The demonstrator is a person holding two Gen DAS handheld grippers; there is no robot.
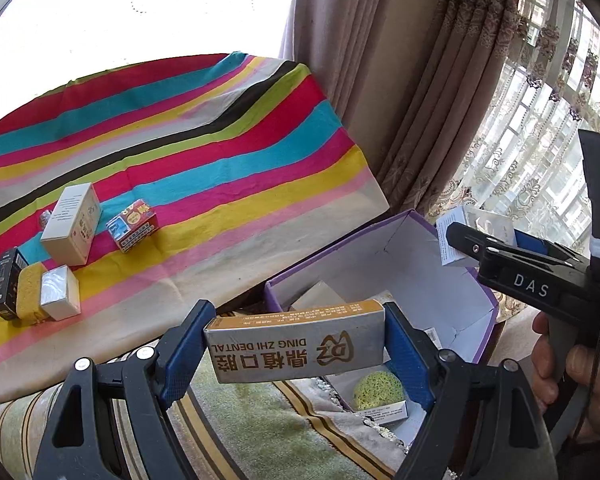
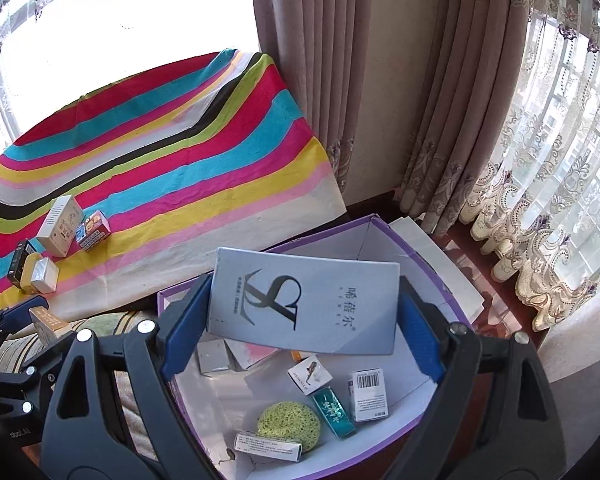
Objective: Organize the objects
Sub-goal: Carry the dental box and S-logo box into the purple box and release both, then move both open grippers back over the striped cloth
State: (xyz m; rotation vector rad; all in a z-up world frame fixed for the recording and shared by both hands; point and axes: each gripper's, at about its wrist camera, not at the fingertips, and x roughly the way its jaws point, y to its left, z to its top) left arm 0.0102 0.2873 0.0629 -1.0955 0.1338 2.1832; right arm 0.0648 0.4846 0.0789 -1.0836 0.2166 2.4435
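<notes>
Left hand-held gripper (image 1: 296,350) is under my control and pinching a gold-and-silver dental box (image 1: 296,346) by its two ends, blue pads pressed against it. I see that box hanging level at the near-left edge of the purple cardboard box (image 1: 488,300), above a striped cushion (image 1: 244,420). My right hand-held gripper (image 2: 302,308) clamps a flat grey box (image 2: 304,300) printed with a dark logo, held slightly tilted over the open purple cardboard box. Below it, on the white floor of that box, I can make out a round yellow-green sponge (image 2: 288,424), a teal packet (image 2: 334,412), a white barcode carton (image 2: 368,394), a long white carton (image 2: 268,446) and a silver box (image 2: 212,356). Back on the desk under the striped cloth (image 1: 220,152), still outside, lie a white box (image 1: 72,224), a red-and-blue carton (image 1: 132,226) just beside it, and nearer the left edge a black box (image 1: 6,282), a yellow sponge (image 1: 28,292) and a silver block (image 1: 60,294) touching one another.
</notes>
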